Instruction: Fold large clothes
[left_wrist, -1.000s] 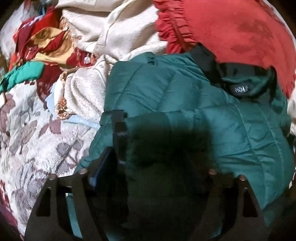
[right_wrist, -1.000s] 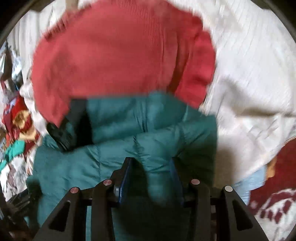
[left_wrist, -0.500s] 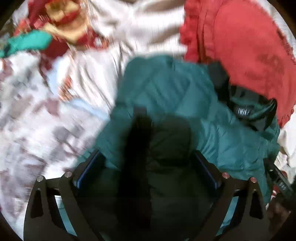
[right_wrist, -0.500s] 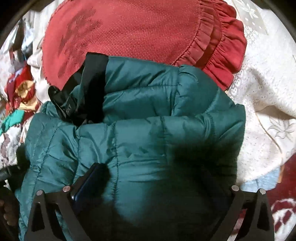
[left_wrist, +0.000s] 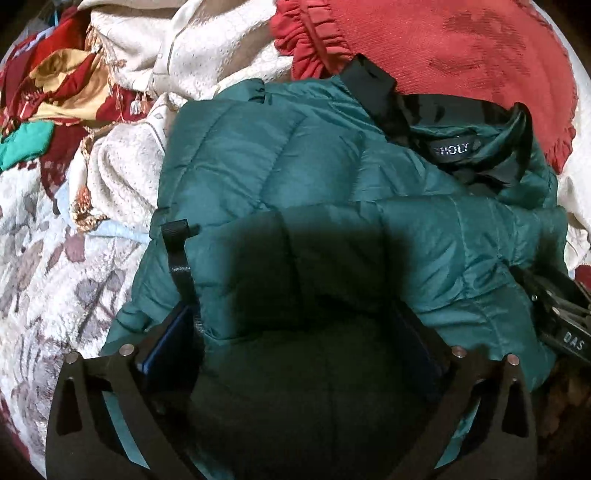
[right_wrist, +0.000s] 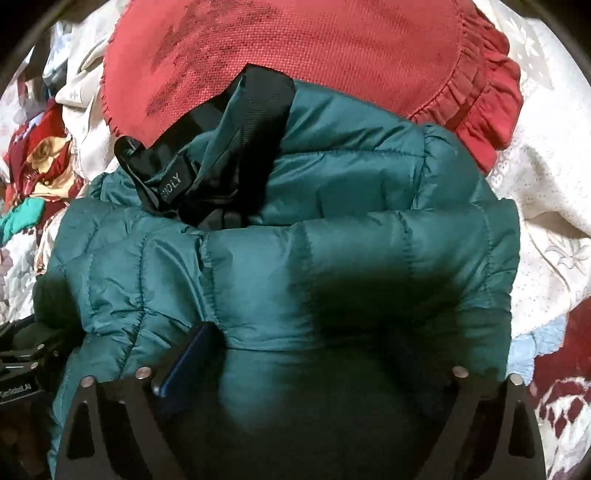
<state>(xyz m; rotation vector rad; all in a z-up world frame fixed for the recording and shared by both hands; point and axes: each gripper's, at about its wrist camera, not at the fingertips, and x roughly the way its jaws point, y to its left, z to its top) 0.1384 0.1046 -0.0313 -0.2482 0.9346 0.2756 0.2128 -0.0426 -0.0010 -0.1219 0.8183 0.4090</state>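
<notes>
A dark green quilted puffer jacket (left_wrist: 295, 177) lies folded on the bed, black collar and label (left_wrist: 450, 149) at the far side; it also fills the right wrist view (right_wrist: 332, 236). My left gripper (left_wrist: 295, 332) is open, its fingers wide apart and pressed over the jacket's near fold. My right gripper (right_wrist: 306, 350) is open too, straddling the jacket's near edge. The other gripper's body shows at the right edge of the left wrist view (left_wrist: 565, 321) and at the left edge of the right wrist view (right_wrist: 22, 365).
A red ruffled round cushion (left_wrist: 461, 55) lies just behind the jacket (right_wrist: 288, 48). Cream lace cloth (left_wrist: 147, 74) and a heap of red, gold and teal clothes (left_wrist: 44, 96) lie to the left. A floral bedspread (left_wrist: 44, 266) covers the bed.
Both grippers have opened: one second ago the right one pinched a jacket fold, now both stand wide over it. The jacket has settled flatter and both views have steadied.
</notes>
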